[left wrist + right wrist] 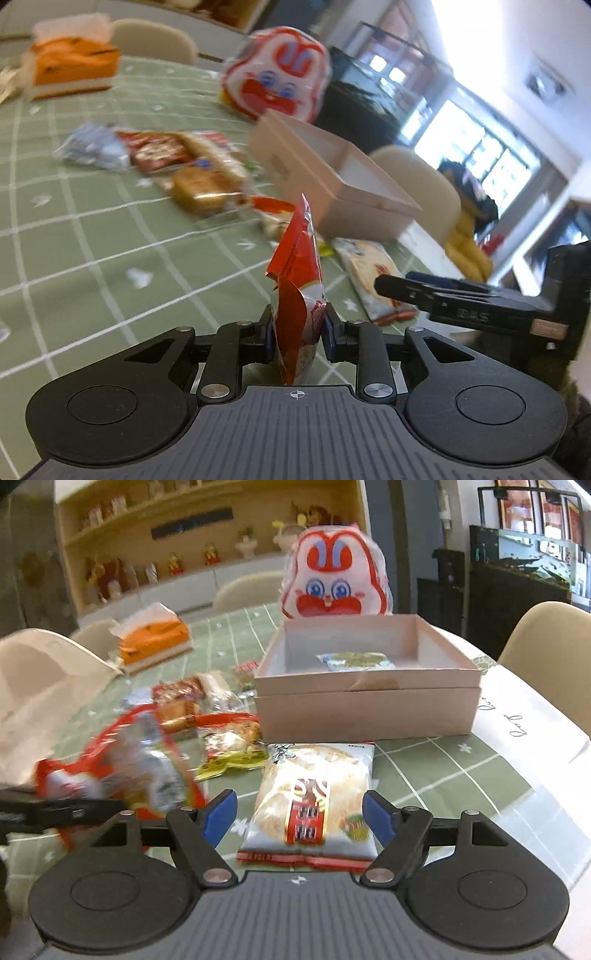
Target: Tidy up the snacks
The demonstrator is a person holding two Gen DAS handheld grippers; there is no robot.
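Starting at your left, your left gripper (297, 328) is clenched on a red foil snack packet (297, 280), which stands up edgewise between the blue pads; any print on it is too crumpled to read. In the right wrist view that same packet (122, 768) shows as a red and silver blur at the left edge. Further back on the green checked tablecloth (92, 240) sits an orange tissue box (153, 640), and nearer lies a loose heap of small wrapped snacks (192, 705) (their labels are blurred past reading). Moving to the centre, your right gripper (300, 814) is released, its jaws standing apart on either side of a rice cracker packet (312, 801) that lies flat on the cloth, untouched by the pads; it carries a red label with characters you cannot make out. Just behind it is the open pale pink box (369, 709), holding one small blue-edged packet (356, 661). A rabbit-faced red and white bag (334, 581) stands upright behind the box. At the right, cursive writing edges the tablecloth, unreadable.
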